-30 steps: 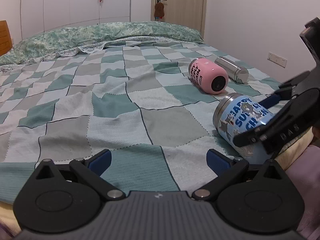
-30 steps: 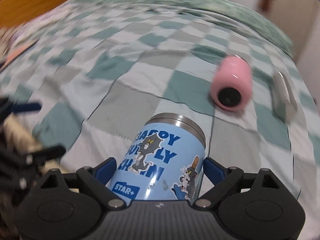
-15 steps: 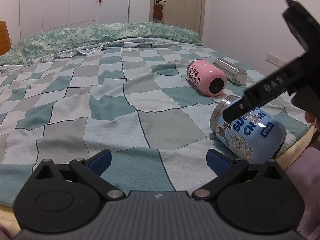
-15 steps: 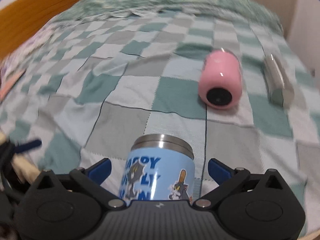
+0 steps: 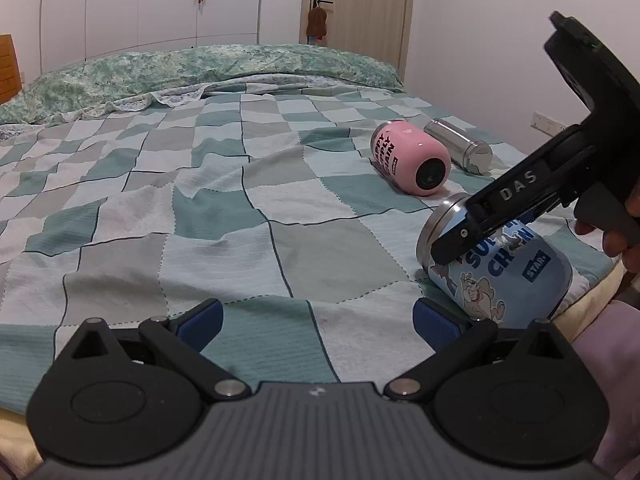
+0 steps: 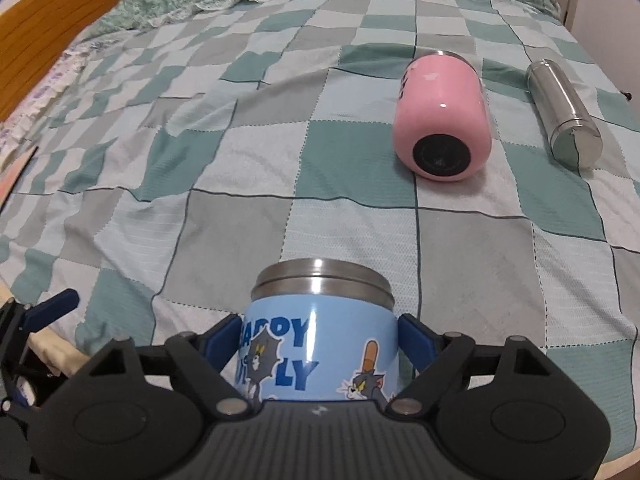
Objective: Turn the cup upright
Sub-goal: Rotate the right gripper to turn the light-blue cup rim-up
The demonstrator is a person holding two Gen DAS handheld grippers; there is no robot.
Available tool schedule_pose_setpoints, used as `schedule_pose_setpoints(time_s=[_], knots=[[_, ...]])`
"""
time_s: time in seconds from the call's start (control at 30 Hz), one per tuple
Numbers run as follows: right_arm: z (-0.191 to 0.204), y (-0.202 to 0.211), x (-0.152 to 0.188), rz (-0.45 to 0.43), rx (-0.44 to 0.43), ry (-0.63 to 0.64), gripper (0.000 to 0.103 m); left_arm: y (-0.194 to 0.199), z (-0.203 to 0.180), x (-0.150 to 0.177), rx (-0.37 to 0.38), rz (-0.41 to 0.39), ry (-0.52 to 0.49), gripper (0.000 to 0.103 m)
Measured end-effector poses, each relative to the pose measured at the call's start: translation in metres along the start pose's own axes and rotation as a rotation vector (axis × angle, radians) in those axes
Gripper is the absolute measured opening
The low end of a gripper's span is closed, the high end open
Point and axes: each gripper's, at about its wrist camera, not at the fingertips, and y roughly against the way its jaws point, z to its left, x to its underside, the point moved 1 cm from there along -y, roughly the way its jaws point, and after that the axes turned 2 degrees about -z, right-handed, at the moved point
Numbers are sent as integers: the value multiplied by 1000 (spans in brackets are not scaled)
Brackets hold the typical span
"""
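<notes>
A light blue cartoon-printed cup (image 6: 320,332) with a steel rim lies on its side on the checked bed cover, rim pointing away from me. My right gripper (image 6: 320,336) has its blue pads against both sides of the cup and is shut on it. In the left wrist view the same cup (image 5: 504,280) lies at the right, near the bed edge, with the right gripper's black finger (image 5: 500,208) across it. My left gripper (image 5: 316,320) is open and empty, low over the cover, left of the cup.
A pink cup (image 6: 444,116) lies on its side farther back, base toward me. A steel flask (image 6: 564,112) lies to its right. The bed edge is close on the near side. A wooden headboard (image 6: 52,28) is at the far left.
My right gripper has swung over the blue cup and its pads have closed in from a wide gap onto the cup's sides. The left gripper has stayed still.
</notes>
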Motion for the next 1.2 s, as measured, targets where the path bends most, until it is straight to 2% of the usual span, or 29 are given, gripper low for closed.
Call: schedule_pose_setpoints(time_s=[0.13,0.33,0.63,0.8,1.07,1.2], knots=[[-8,11,7,-54,-56,-2,83,0,0,0,1,-6,3,103],[-22,35,25,-212,-157,-3,83,4,2,-2,-4,-13,3,103],[-4,66,47,-545,-175,164,83,14,11,-6,-30,-38,20,103],[25,58,35,-671,-175,260,83,16,20,-7,-78,-48,41,103],[78,27,27,-798,-143,434,83,18,36,-3,-137,-49,70,103],[89,9,27,-828,-153,454,83,18,40,1,-150,-45,77,103]])
